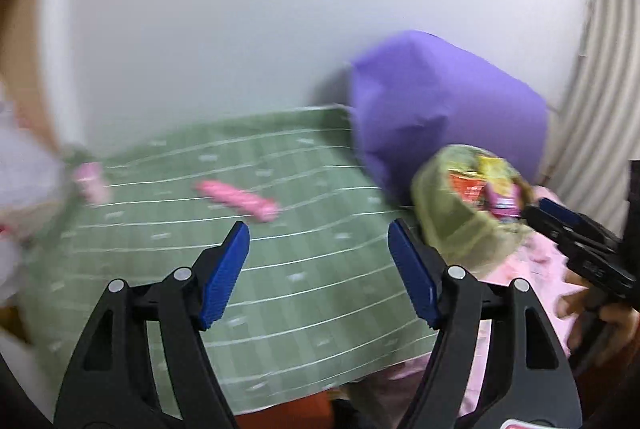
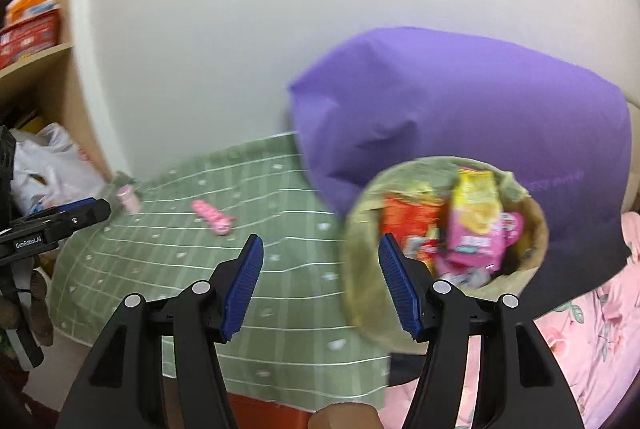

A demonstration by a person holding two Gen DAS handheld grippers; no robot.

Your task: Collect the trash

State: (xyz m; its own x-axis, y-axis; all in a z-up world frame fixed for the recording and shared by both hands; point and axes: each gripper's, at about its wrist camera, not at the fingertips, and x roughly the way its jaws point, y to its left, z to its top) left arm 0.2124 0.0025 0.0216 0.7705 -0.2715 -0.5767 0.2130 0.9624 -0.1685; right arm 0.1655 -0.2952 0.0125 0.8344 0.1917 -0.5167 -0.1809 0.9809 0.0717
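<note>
Left gripper (image 1: 319,271) jaws spread, empty, right gripper (image 2: 321,287) likewise, seemingly clear of trash bag (image 2: 364,293).

A bag (image 2: 444,241) holding wrappers (image 2: 472,225) sits right of the cloth (image 2: 280,269), before a cushion (image 2: 460,109). On the cloth lies a clip (image 2: 212,216), left of the bag.

Green checked cloth (image 2: 280,269) mostly bare in the middle, open room over it for either gripper. Only small obstacles there: pink wrapper (image 2: 212,217) and a small pink item (image 2: 129,197) near the far left edge. Purple bag (image 2: 460,117) blocks the right rear against the wall; trash-filled bag (image 2: 448,229) stands just before it.
</note>
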